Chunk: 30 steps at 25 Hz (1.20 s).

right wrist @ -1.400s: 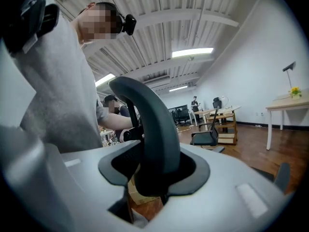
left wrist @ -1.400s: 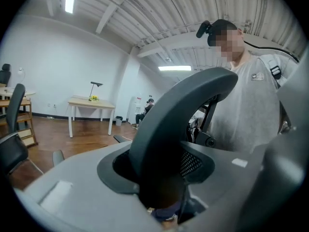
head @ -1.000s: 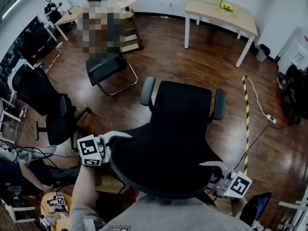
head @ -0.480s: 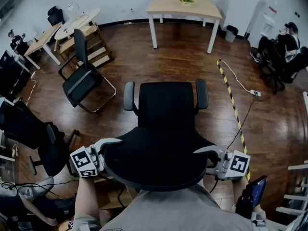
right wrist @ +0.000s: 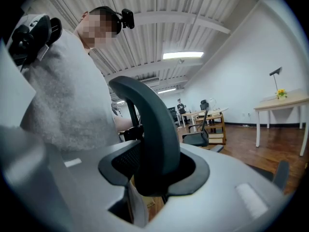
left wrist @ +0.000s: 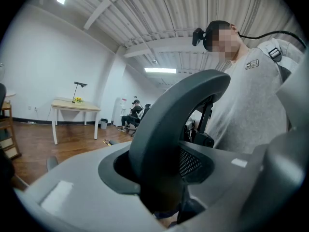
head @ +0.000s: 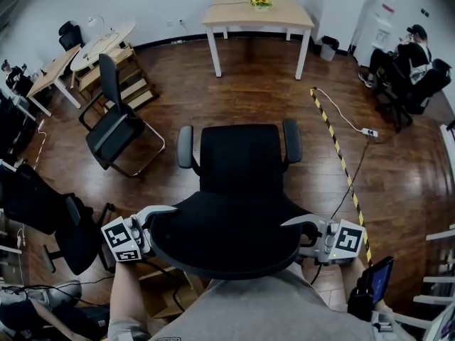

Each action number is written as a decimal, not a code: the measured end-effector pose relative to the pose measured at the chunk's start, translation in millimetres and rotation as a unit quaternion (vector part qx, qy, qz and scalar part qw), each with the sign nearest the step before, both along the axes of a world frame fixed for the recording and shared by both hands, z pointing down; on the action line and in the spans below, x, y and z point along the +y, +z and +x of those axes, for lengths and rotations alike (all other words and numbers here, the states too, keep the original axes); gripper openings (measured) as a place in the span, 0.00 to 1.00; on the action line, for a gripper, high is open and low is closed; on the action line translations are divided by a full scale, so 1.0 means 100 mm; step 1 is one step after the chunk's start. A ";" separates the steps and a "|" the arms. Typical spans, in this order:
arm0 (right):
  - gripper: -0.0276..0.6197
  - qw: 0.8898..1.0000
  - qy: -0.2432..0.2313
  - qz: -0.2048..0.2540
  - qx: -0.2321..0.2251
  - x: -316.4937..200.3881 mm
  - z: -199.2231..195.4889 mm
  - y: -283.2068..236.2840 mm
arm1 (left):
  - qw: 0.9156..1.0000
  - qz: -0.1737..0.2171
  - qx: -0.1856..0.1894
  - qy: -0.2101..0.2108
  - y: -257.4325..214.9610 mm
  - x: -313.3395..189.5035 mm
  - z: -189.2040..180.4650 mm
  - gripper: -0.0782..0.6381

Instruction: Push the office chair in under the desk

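Left tool [head: 163,215] and right tool [head: 300,227] were each clamped on the backrest rim [head: 224,272] of the office chair [head: 238,169], one per side. The chair sat mid-floor, well apart from the counter [head: 256,11] by the far wall. I'd push evenly with both so it rolls straight, clear of the striped floor strip [head: 338,158]. Only the head view showed that route. The gripper views showed the rim seated deep between the jaws.

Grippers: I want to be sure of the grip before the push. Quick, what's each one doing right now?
Left gripper: closed on the rim of the chair back.
Right gripper: closed on the chair back's opposite rim.
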State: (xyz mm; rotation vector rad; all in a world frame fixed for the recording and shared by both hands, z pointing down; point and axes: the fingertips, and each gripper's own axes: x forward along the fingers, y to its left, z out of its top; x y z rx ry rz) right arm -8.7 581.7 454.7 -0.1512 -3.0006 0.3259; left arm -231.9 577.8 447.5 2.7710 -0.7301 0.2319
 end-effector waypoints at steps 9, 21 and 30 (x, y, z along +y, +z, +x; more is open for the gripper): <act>0.31 1.000 0.013 -0.006 0.008 -0.16 -0.03 -0.01 | 1.000 0.004 -0.011 0.028 -0.05 -0.22 0.00 0.37; 0.31 0.999 0.029 -0.008 0.015 -0.75 -0.06 -0.04 | 1.000 0.006 -0.012 0.027 -0.10 -0.84 -0.03 0.37; 0.31 1.000 0.018 -0.007 0.011 -1.44 0.08 -0.01 | 1.000 0.000 -0.009 0.014 -0.07 -1.52 0.11 0.37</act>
